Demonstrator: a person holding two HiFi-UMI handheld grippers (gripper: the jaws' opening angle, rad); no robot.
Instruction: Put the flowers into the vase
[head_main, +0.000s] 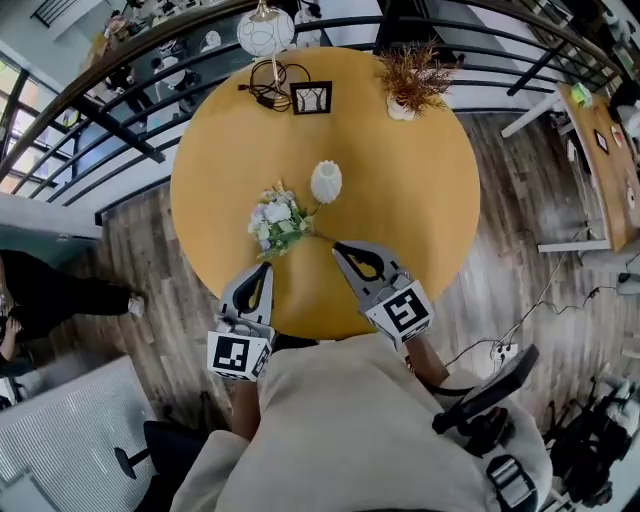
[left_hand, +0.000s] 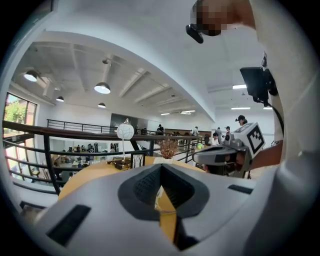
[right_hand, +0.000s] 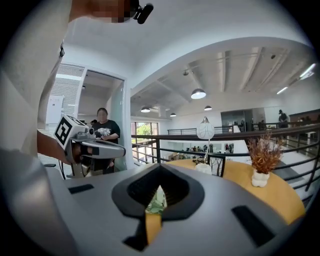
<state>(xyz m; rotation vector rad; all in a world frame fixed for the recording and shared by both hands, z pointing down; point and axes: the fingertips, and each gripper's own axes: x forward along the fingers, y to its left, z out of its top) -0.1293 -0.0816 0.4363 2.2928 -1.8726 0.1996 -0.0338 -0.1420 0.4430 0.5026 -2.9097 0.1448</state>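
Observation:
On the round yellow table (head_main: 420, 200) a small bunch of white flowers (head_main: 276, 222) with green leaves lies on its side, its stem end pointing right. Just behind it a white ribbed vase (head_main: 326, 181) stands upright with nothing in it. My left gripper (head_main: 266, 266) is shut and holds nothing, with its tip at the table's near edge, just below the blossoms. My right gripper (head_main: 337, 246) is also shut with nothing in it, close to the stem end. A sliver of the flowers (right_hand: 157, 201) shows past the shut jaws in the right gripper view.
At the table's far side stand a globe lamp (head_main: 265, 32) with a coiled cable, a small picture frame (head_main: 311, 97) and a dried plant in a white pot (head_main: 412, 80). A black railing (head_main: 120, 120) curves behind. A chair (head_main: 490, 400) sits at lower right; a person (head_main: 60, 295) stands at left.

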